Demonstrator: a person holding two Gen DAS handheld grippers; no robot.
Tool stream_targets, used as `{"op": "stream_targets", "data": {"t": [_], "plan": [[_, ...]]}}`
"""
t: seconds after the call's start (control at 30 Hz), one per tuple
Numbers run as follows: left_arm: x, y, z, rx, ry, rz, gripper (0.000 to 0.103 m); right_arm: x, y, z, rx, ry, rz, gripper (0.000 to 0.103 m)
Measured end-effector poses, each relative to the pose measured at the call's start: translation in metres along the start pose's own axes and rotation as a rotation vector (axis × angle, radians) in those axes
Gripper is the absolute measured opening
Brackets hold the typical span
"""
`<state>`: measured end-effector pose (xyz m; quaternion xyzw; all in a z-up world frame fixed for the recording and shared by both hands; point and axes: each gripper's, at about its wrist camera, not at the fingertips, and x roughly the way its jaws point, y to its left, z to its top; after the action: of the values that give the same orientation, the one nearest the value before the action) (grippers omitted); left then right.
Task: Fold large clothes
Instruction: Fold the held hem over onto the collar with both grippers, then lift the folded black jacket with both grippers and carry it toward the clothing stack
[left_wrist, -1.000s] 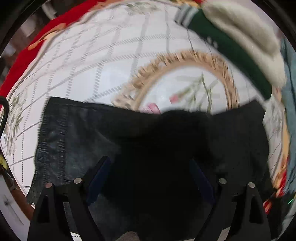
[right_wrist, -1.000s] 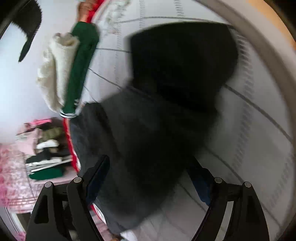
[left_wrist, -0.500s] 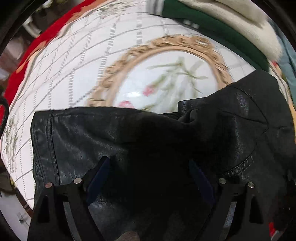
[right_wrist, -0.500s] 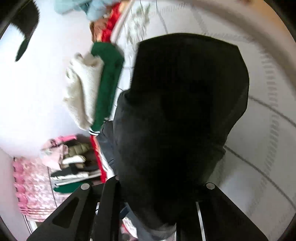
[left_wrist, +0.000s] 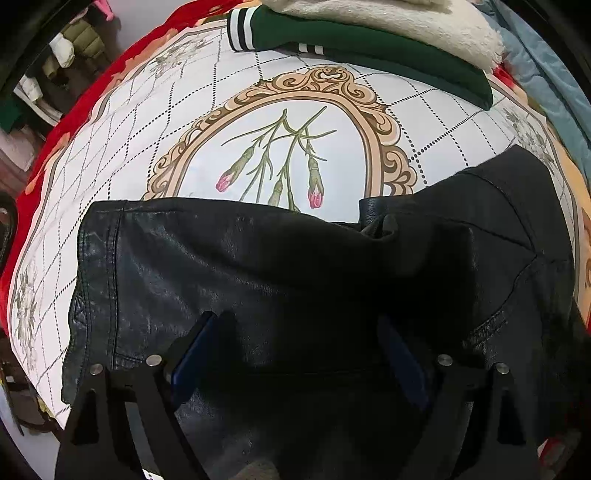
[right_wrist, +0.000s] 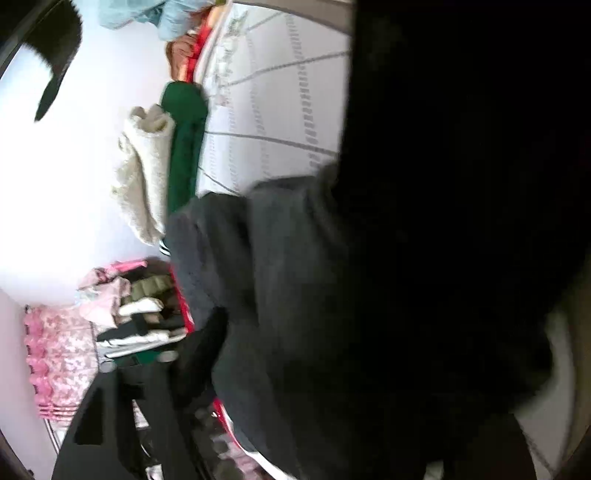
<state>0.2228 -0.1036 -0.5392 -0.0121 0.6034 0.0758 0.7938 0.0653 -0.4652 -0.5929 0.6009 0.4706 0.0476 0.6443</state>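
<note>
A black leather jacket (left_wrist: 258, 266) lies on the patterned bedspread (left_wrist: 295, 147), spread across the near part of the left wrist view. My left gripper (left_wrist: 295, 354) hovers over it with its jaws wide apart and nothing between them. In the right wrist view the jacket (right_wrist: 424, 221) fills most of the frame, blurred and very close. It hangs over my right gripper (right_wrist: 295, 387), whose jaws are shut on the dark cloth; only the left finger (right_wrist: 122, 413) shows.
A folded green garment (left_wrist: 369, 51) with a cream fleece (left_wrist: 388, 22) on top lies at the far side of the bed. Light blue cloth (left_wrist: 546, 74) lies at the far right. Stacked clothes (right_wrist: 122, 317) stand beside the bed. The bedspread has a red border (left_wrist: 74, 110).
My right gripper closed on the jacket and lifted it toward the camera, so it now covers the view. The left gripper drew nearer the jacket, which now lies flatter.
</note>
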Motion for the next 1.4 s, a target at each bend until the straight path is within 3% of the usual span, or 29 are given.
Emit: {"op": "stream_targets", "data": {"t": [0.07, 0.1, 0.13, 0.17, 0.2, 0.4, 0.7, 0.97, 1.13, 1.23, 1.4], "plan": [[-0.001, 0.003, 0.006, 0.006, -0.007, 0.007, 0.088, 0.004, 0.008, 0.003, -0.008, -0.016, -0.007, 0.087], [0.0, 0.006, 0.008, 0.004, -0.008, 0.01, 0.088, 0.005, 0.01, 0.005, -0.008, -0.024, -0.004, 0.082], [0.003, 0.007, 0.012, -0.001, -0.007, 0.01, 0.088, 0.004, 0.011, 0.006, -0.005, -0.034, -0.013, 0.073], [0.003, 0.009, 0.012, -0.006, -0.006, 0.009, 0.088, 0.003, 0.011, 0.009, -0.002, -0.038, -0.035, 0.051], [0.004, 0.01, 0.014, -0.011, -0.004, 0.007, 0.088, 0.003, 0.011, 0.01, -0.001, -0.041, -0.039, 0.037], [0.008, 0.012, 0.016, -0.008, -0.005, -0.008, 0.088, -0.008, 0.048, 0.011, -0.067, -0.074, -0.021, 0.024], [0.01, 0.019, 0.015, -0.024, 0.006, -0.04, 0.088, -0.02, 0.106, -0.015, -0.165, -0.055, 0.022, 0.024], [0.013, 0.028, 0.017, -0.046, 0.01, -0.072, 0.088, -0.002, 0.146, -0.023, -0.249, -0.026, -0.01, 0.024], [0.014, 0.043, 0.017, -0.092, 0.034, -0.12, 0.088, 0.004, 0.187, -0.041, -0.377, 0.016, -0.068, 0.024], [0.006, 0.07, 0.015, -0.188, 0.065, -0.145, 0.088, 0.012, 0.217, -0.06, -0.485, 0.05, -0.104, 0.024], [-0.036, 0.173, -0.016, -0.479, 0.017, -0.125, 0.088, 0.033, 0.261, -0.102, -0.651, 0.128, -0.133, 0.024]]}}
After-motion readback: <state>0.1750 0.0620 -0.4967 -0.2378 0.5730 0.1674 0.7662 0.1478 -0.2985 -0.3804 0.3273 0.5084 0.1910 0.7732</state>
